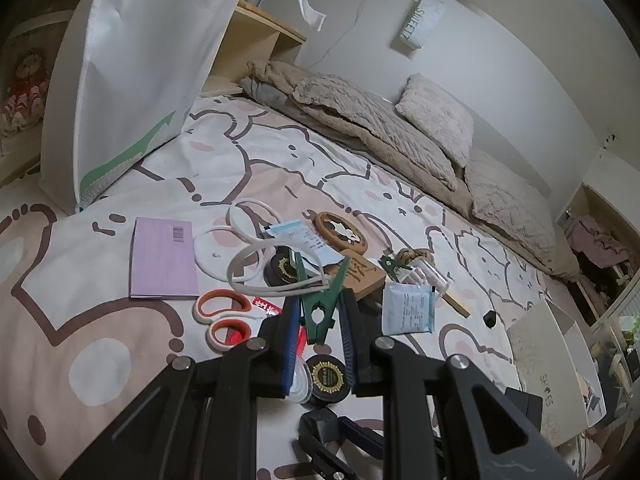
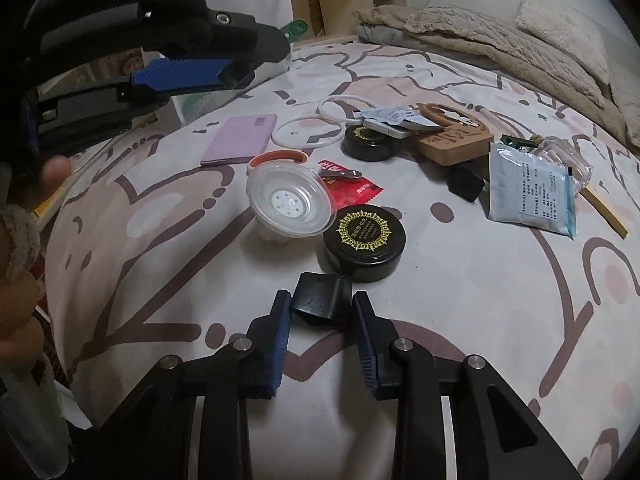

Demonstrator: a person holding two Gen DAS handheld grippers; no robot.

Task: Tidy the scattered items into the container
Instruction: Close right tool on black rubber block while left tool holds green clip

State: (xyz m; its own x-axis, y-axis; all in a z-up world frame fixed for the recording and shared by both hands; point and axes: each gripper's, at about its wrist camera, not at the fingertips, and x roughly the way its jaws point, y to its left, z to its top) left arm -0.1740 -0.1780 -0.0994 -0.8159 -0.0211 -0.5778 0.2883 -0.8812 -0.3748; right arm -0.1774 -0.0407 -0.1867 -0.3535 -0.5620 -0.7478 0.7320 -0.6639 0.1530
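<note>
Grip comes first here: the right gripper [image 2: 321, 300] has its blue pads against both sides of a small black folded plastic clip [image 2: 320, 298] lying on the cartoon-print bedspread [image 2: 440, 320], just in front of a round black tin with a gold seal [image 2: 362, 240]. The pads catch only the clip's near end, so a straight lift, clear of the tin, seems safest before swinging toward the tall white paper bag [image 1: 140, 80] standing well apart at the bed's far left. The clip looks almost square; its rounded fold faces the camera, and I cannot tell its long axis. The left gripper [image 1: 320, 298] is clamped on a green plastic clothes peg [image 1: 334, 280], held above the clutter, its long axis along the fingers and pointing away.
</note>
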